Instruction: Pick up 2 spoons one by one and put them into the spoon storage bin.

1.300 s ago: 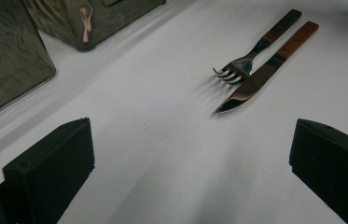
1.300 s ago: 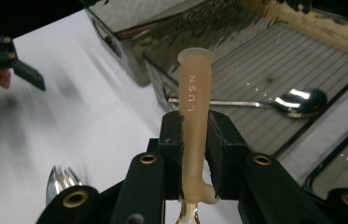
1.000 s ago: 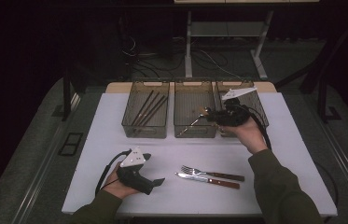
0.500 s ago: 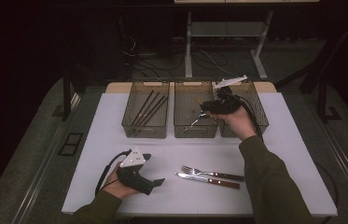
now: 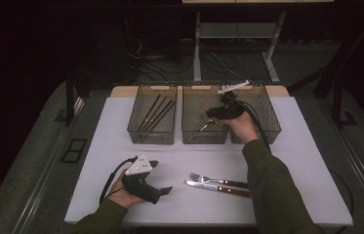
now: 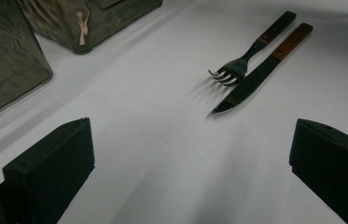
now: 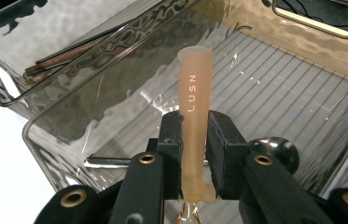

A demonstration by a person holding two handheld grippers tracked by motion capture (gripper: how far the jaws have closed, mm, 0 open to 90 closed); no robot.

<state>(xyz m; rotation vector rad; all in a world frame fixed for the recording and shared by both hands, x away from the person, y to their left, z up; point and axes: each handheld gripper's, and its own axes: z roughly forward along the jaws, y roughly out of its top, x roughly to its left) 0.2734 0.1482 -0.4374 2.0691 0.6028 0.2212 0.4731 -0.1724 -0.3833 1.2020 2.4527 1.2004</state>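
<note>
Pale orange see-through tool handle [image 7: 195,93] with "LUSN" printed on it, pinched between the two black jaws of the right gripper [image 7: 194,126]. Jaws narrow, pressed tight on the lower part of the handle. Long way of the handle runs straight out from the jaws, with the flat free end pointing away from the gripper and down into the box. A bit of thin copper wire peeks out at the near end, under the jaws; what kind of tool, hard to tell.

Hangs over the middle clear smoky plastic box [image 5: 204,87], above its ribbed floor, not touching it. Next step, as a guess: lower and let go, with the long way kept along the box. Shiny round metal thing [image 7: 274,148] on the floor just beside.

Left clear box [image 5: 138,122] with thin dark sticks [image 5: 154,113] next door. Right gripper [image 5: 217,115] far closer to the boxes than the other one.

Left gripper [image 5: 167,190] down low over the white table [image 5: 121,136], jaws wide apart, nothing between. Near it, wooden-handled fork [image 6: 251,56] and wooden-handled knife [image 6: 260,70], side by side.
</note>
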